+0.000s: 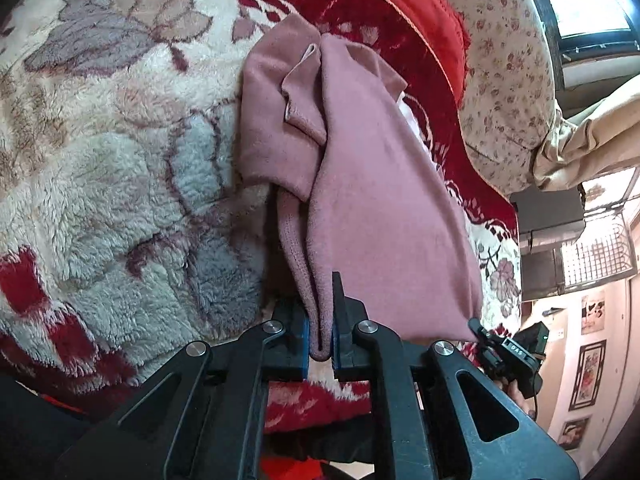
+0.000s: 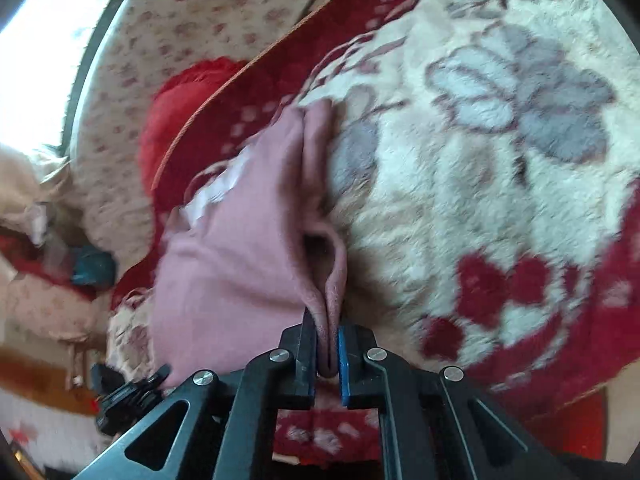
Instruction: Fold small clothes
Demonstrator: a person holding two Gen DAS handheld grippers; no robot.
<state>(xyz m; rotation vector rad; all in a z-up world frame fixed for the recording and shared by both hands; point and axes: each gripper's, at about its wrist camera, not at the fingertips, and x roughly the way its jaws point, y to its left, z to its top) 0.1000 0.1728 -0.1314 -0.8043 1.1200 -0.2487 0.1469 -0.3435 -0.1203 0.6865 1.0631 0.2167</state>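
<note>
Your left gripper [image 1: 320, 340] points steeply down over the floral fleece blanket [image 1: 100, 184], its jaws drawn nearly together with only a doubled hem of the pink garment [image 1: 372, 200] pinched between the blue pads [image 1: 306, 340]. The fold of cloth pokes out just behind the pads, toward the camera; ahead of the jaws the garment rises in a slack, creased sheet and drapes forward and to the right, with a loose flap folded over itself beyond the left finger. Your right gripper [image 2: 328, 354] tilts down at much the same pitch, jaws likewise almost closed, clamping another bunched edge of the same garment between its pads [image 2: 343, 360]. From that grip the cloth spreads ahead and to the left of the jaws, a paler patch showing on its far part; the view is motion-blurred, so fine detail is uncertain. In the left wrist view the right gripper's tip sits at the garment's lower right corner, so the cloth hangs between your two grips. A red cushion [image 1: 404, 12] lies beyond the garment, ahead of both jaws.
</note>
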